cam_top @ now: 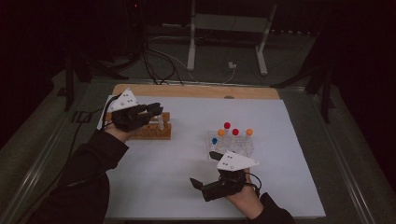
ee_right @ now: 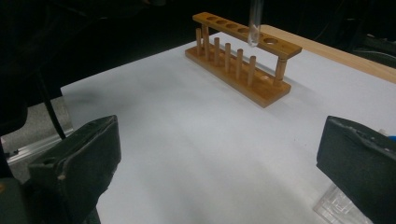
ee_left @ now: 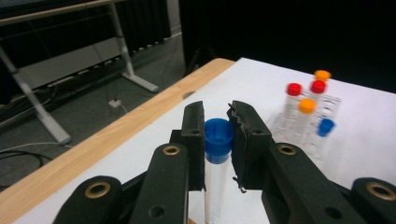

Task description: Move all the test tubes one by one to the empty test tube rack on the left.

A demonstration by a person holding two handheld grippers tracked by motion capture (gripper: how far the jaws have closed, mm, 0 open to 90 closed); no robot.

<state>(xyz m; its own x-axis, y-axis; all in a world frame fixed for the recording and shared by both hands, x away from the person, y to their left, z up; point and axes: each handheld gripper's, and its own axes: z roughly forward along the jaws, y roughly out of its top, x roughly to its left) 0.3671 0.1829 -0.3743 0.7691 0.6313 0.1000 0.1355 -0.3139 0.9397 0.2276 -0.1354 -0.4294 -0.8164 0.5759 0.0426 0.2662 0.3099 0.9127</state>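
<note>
The left gripper (ee_left: pixel 218 140) is holding a clear plastic tube (ee_left: pixel 215 186) with its fingers (ee_left: pixel 195 135) clamped on either side of the tube's blue screw cap (ee_left: pixel 218 133). The tube is hanging upright, its body transparent and narrow below the wider ribbed cap. In the high view this gripper (cam_top: pixel 156 112) is sitting over the wooden rack (cam_top: pixel 152 131) at the left of the worktop (cam_top: pixel 187 186). From the right gripper view, the tube's rounded lower end (ee_right: pixel 253 39) is hanging just above the rack's top rail (ee_right: pixel 247 32), near one of its round holes; whether it is touching the rail cannot be told. The rack has a row of holes along the top and a row of upright pegs on its base.

The right gripper (cam_top: pixel 205 168) is resting near the front of the worktop, its fingers (ee_right: pixel 79 158) spread wide apart with nothing between them.

A clear plastic stand (cam_top: pixel 233 145) is sitting right of centre, holding tubes with red (cam_top: pixel 227 125), orange (cam_top: pixel 249 132) and blue (cam_top: pixel 214 140) caps.
</note>
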